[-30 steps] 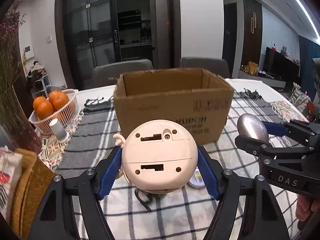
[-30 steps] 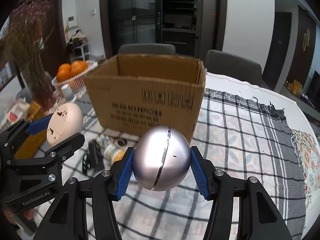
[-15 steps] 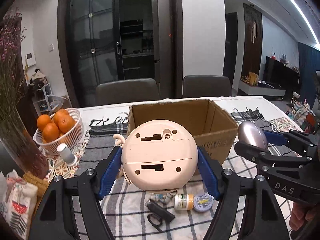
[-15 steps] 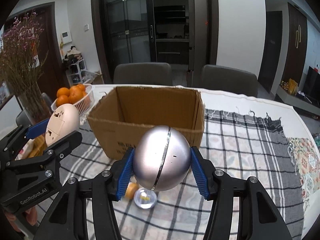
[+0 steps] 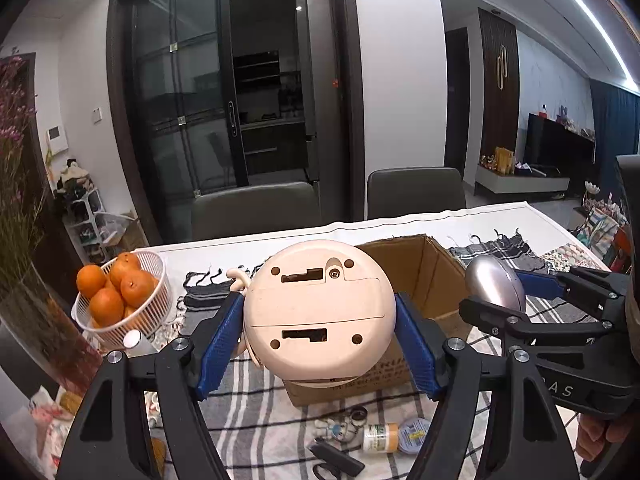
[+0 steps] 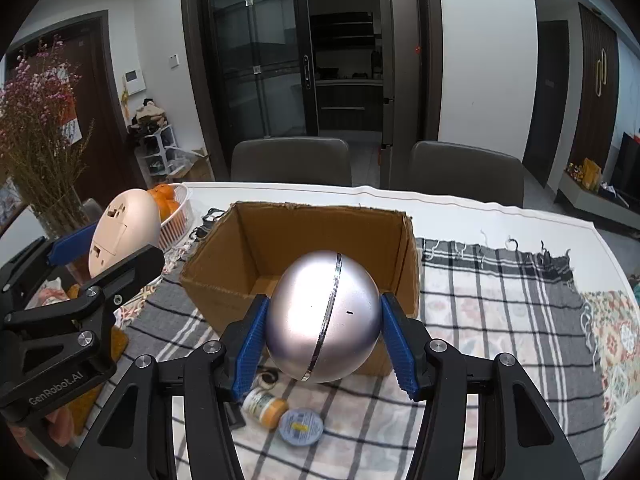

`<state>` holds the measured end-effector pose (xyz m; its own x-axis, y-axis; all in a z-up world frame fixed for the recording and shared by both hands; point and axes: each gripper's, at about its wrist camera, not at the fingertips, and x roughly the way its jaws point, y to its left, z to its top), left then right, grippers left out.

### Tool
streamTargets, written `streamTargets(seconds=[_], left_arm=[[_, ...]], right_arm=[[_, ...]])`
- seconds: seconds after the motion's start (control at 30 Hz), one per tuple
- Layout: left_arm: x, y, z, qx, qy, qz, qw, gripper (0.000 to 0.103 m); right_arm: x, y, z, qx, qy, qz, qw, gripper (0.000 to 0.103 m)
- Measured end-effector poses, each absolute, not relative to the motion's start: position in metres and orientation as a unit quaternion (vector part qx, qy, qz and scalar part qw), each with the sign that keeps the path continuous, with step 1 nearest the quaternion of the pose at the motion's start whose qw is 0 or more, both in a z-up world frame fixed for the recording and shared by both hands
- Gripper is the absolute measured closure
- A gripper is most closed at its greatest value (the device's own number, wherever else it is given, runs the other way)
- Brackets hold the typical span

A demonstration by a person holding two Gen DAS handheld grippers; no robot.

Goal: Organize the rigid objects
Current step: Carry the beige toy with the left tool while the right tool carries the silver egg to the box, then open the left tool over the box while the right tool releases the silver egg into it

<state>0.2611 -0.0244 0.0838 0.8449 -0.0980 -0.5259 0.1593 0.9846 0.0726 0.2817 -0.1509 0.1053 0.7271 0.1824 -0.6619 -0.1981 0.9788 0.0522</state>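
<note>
left wrist view: left tool (image 5: 319,346) pinching cream round toy (image 5: 318,314), right tool (image 6: 322,338) pinching silver ball (image 6: 322,316)

We see the left gripper (image 5: 319,350), black-framed with blue ribbed pads (image 5: 219,344), clamped on a cream round plastic toy (image 5: 318,314) (its flat underside faces the camera). The right gripper (image 6: 323,338), of the same build, grips a silver metallic sphere (image 6: 322,316). Both point obliquely downward, side by side. Fingers of the right hand (image 5: 600,436) wrap its handle.
</note>
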Motion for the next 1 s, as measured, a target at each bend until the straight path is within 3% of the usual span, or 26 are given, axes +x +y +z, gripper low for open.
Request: streamTargets(seconds=[0.47,1.0], left_arm=[[0.321,-0.026,0.077,0.054,0.328,-0.085,0.939,0.03],[0.383,-0.031,0.039,0.062,0.421,-0.097,0.9,0.03]], right_arm=[[0.325,-0.15,0.113,-0.026,0.372,0.096,0.923,0.047],[0.383,-0.156,0.074,-0.018,0.448,0.105,0.888,0.047]])
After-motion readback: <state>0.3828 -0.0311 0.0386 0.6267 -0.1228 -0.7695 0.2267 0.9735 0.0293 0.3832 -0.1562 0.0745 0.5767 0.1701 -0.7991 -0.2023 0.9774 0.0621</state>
